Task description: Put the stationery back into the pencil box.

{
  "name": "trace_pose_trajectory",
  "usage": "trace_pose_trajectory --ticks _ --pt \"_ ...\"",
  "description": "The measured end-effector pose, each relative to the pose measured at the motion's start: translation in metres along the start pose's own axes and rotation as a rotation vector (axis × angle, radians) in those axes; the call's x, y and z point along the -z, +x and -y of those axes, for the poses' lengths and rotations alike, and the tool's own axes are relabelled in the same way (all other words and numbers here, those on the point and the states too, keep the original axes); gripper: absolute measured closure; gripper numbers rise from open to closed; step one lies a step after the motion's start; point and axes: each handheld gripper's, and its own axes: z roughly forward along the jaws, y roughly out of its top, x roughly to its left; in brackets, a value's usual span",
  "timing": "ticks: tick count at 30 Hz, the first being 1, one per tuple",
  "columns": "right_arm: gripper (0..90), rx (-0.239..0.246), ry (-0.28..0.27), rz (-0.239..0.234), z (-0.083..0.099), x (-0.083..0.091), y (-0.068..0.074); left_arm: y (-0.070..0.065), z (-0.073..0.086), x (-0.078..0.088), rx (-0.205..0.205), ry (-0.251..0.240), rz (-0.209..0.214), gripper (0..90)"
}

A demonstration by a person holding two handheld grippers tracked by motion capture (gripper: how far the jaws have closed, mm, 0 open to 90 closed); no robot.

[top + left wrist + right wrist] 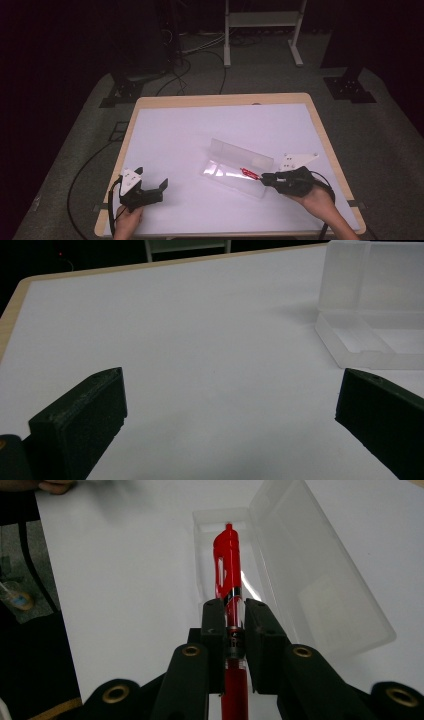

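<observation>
Right gripper view: the right hand-held gripper (234,625) is clamped on a red pen (228,562), tip toward the open clear case (320,595) at 12 o'clock. Pen's not in yet, I'd say. Left hand-held gripper (150,190) sits jaws-apart at 7 o'clock on the bench (170,135).

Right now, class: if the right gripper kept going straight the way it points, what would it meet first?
Probably the clear plastic box. The right gripper, shut on the red pen, aims along the open tray, so the pen's tip would likely reach the tray's far end wall first, though its height above the tray is unclear.
</observation>
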Motion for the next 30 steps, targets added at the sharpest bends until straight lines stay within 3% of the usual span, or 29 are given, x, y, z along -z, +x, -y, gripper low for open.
trace_pose_trajectory --ticks 30 --pt "78.8 0.004 0.032 -0.038 -0.018 -0.041 -0.009 0.0 0.0 0.0 0.004 -0.001 0.002 0.0"
